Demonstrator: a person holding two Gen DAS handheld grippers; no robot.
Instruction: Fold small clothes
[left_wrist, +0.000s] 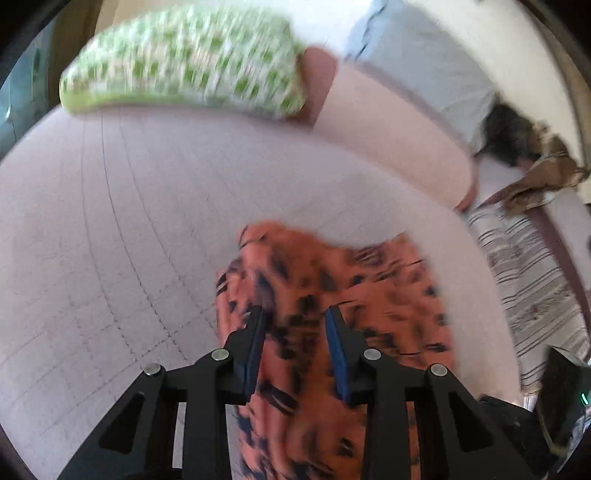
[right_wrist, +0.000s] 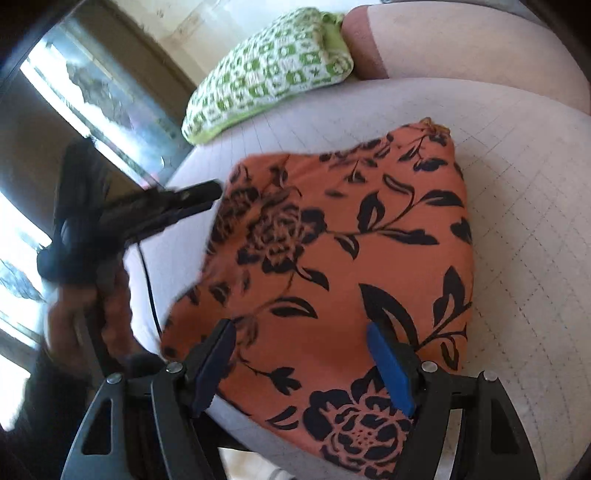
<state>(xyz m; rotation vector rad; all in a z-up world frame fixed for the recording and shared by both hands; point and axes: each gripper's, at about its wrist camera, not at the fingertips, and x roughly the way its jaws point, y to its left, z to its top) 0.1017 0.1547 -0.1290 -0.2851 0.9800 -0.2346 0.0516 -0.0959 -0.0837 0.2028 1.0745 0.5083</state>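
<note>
An orange garment with a black flower print (right_wrist: 332, 258) lies folded on a pale quilted cushion (right_wrist: 517, 184). My right gripper (right_wrist: 303, 350) hovers over its near part, open wide, with nothing between its blue pads (right_wrist: 391, 369). In the right wrist view my left gripper (right_wrist: 207, 195) comes in from the left, tips at the garment's left edge, held by a person's hand (right_wrist: 74, 317). Its own blurred view shows the left gripper (left_wrist: 295, 314) over the garment (left_wrist: 332, 295), jaws narrowly apart, the cloth showing in the gap and the pads not pressing on it.
A green and white patterned pillow (right_wrist: 269, 70) rests at the back of the cushion next to a pink bolster (left_wrist: 391, 129). A striped cloth (left_wrist: 528, 280) and a brown crumpled garment (left_wrist: 543, 177) lie to the right. A window (right_wrist: 74, 110) is at the left.
</note>
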